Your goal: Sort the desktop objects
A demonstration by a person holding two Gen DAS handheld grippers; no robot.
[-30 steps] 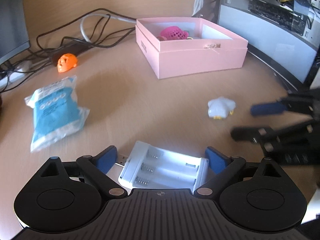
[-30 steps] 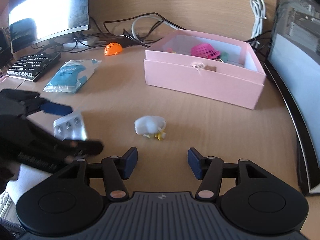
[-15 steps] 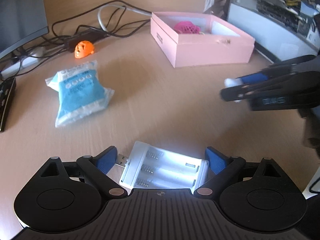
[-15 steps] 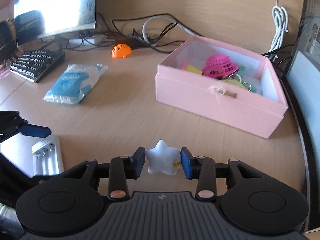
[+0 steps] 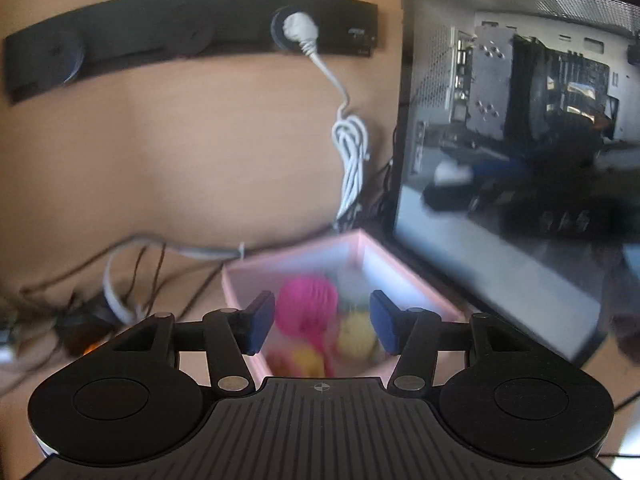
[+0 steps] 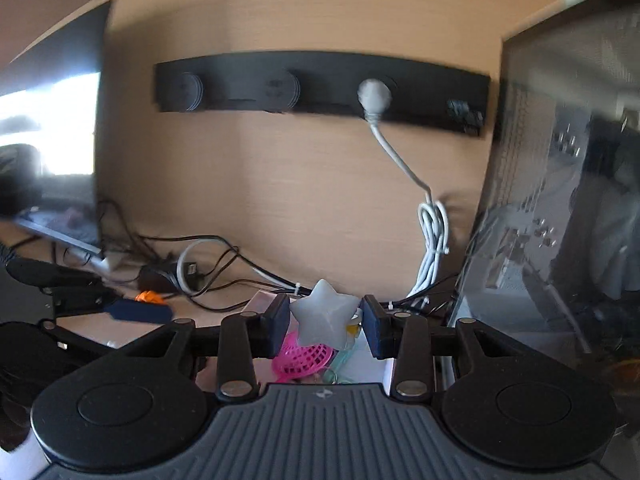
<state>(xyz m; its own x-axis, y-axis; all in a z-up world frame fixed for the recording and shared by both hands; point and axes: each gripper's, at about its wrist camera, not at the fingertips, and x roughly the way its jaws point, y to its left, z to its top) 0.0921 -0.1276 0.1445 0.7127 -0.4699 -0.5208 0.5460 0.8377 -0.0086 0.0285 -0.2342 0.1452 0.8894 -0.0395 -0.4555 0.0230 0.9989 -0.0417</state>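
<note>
The right gripper (image 6: 325, 322), clamping the white star toy (image 6: 324, 314), should descend inside the pink box (image 5: 362, 240) before releasing, while the left gripper (image 5: 322, 320) hangs empty, jaws apart, over that box.

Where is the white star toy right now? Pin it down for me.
In the right wrist view, the white star toy sits low in the centre, clamped in the right claw, just above the pink mesh toy in the pink box.
</note>
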